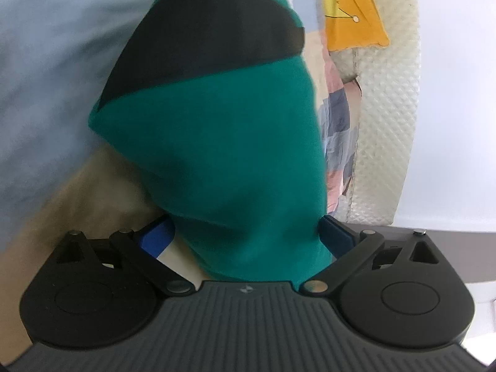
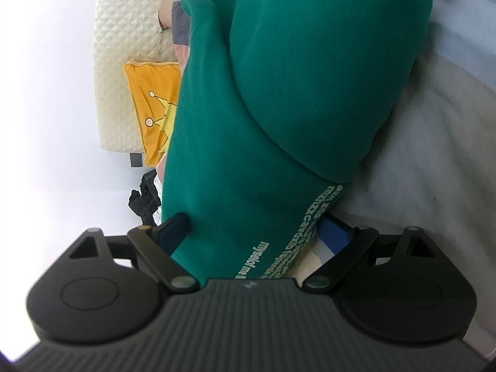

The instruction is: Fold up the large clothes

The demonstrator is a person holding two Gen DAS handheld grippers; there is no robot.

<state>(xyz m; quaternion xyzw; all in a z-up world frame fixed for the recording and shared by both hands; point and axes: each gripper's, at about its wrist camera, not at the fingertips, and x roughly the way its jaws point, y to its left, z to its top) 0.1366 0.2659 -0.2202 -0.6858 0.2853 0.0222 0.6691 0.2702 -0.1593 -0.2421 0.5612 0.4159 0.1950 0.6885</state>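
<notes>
A large green garment (image 1: 217, 139) with a broad black band (image 1: 201, 31) fills the left wrist view and runs down between the fingers of my left gripper (image 1: 245, 229). The jaws stand wide. The right blue pad (image 1: 334, 235) touches the cloth and the left pad (image 1: 155, 238) stands clear of it. In the right wrist view the same green garment (image 2: 279, 93), with a strip of white lettering (image 2: 297, 232), lies bunched between the fingers of my right gripper (image 2: 254, 226). Its left pad (image 2: 173, 229) meets the cloth and its right pad (image 2: 334, 235) is apart from it.
The garment hangs over a pale blue bed sheet (image 2: 434, 155). Behind are a cream quilted headboard (image 2: 124, 46), a yellow cushion (image 2: 152, 105), a checked cloth (image 1: 338, 124) and a dark bundle (image 2: 144, 198). A white wall closes the far side.
</notes>
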